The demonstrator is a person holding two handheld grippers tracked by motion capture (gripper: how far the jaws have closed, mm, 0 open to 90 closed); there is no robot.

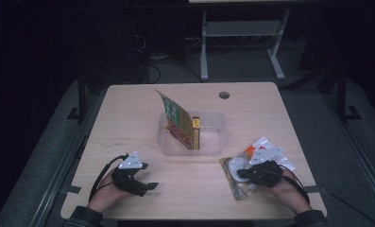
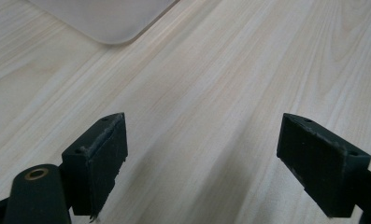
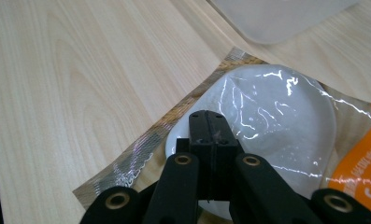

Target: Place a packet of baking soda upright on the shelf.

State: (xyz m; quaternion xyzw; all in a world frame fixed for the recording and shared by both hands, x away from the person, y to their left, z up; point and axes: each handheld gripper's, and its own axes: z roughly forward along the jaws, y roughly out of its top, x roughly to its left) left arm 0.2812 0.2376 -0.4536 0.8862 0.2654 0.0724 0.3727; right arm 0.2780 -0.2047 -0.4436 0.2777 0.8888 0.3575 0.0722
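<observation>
A clear plastic tub (image 1: 213, 149) stands mid-table. In it a green and red packet (image 1: 175, 118) leans upright beside a slim yellow and red box (image 1: 196, 132). Near the front left my left gripper (image 1: 148, 175) rests on bare wood, jaws wide apart with nothing between them (image 2: 202, 140); a corner of the tub (image 2: 103, 18) lies ahead of it. At the front right my right gripper (image 1: 240, 173) lies over a clear food packet (image 1: 232, 166) with white contents and an orange label. Its jaws (image 3: 209, 123) are pressed together on top of the packet (image 3: 276, 116), with no film visibly pinched.
The wooden table (image 1: 128, 113) has a round cable hole (image 1: 224, 95) at the back right. A corner of the tub (image 3: 276, 18) lies just beyond the food packet. Behind the table, on a dark floor, stand a desk's white legs (image 1: 204, 47).
</observation>
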